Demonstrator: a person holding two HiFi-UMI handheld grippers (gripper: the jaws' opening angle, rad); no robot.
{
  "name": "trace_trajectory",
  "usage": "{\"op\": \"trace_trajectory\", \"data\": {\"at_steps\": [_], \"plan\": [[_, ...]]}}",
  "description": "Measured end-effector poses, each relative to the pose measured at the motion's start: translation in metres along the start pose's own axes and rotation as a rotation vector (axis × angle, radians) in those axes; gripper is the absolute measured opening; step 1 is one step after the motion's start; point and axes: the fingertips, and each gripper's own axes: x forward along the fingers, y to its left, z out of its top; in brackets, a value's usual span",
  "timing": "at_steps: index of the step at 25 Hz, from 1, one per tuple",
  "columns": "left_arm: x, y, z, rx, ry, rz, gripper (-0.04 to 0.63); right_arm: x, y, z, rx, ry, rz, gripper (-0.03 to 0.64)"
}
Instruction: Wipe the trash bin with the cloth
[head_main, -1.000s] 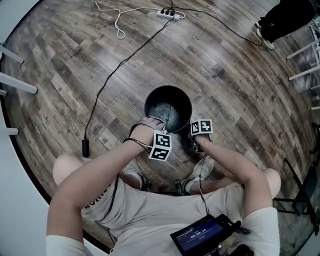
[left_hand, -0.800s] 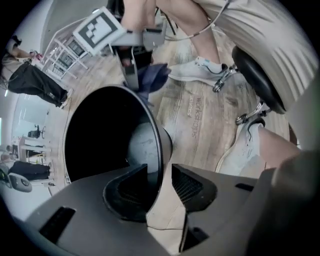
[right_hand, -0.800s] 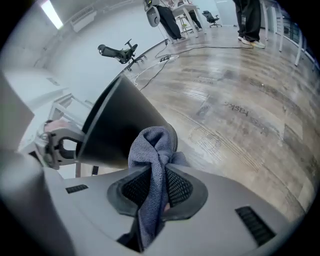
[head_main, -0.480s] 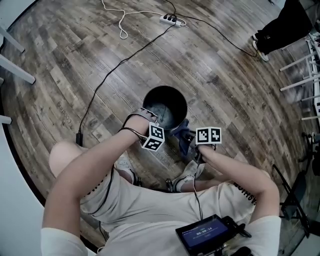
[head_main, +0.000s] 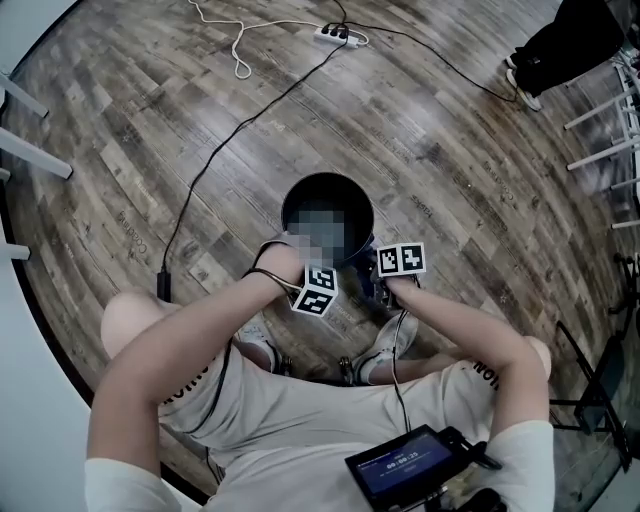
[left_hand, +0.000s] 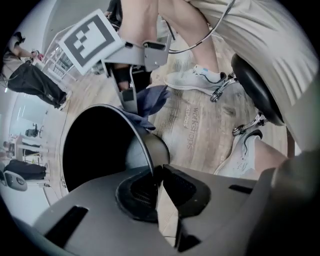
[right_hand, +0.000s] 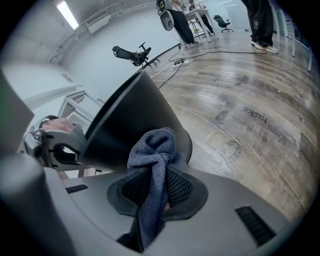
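Left claw (left_hand: 156, 176) just closed, pinching trash bin (left_hand: 148, 144) rim. Right claw (right_hand: 161, 194) clamps cloth (right_hand: 156, 150) at bin's outer wall. Wiping step; next likely: press cloth on wall, sweep.

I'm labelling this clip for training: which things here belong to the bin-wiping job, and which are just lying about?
Part of the job:
- trash bin
- cloth, clamped in the right gripper
- left gripper, whose jaws have just closed on the bin's rim

Just lying about:
- power strip
- white cable
- black cable
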Motion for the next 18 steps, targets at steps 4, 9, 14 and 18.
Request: {"op": "trace_trajectory", "data": {"at_steps": [4,9,14,18], "plan": [[-0.001,0.001,0.003,-0.017,-0.003,-0.01,0.035,0.04,-0.026,-0.017,-0.009,0.031,-0.027,0.065],[-0.001,0.007,0.007,-0.031,-0.024,-0.015,0.035,0.089,-0.063,-0.036,0.071,0.057,-0.067,0.066],[-0.001,0.01,0.009,-0.029,-0.031,-0.006,0.035,0.115,-0.086,-0.047,0.229,0.021,-0.05,0.066],[0.001,0.007,0.007,-0.021,-0.035,0.005,0.035,0.109,-0.082,-0.047,0.21,0.079,-0.072,0.066]]}}
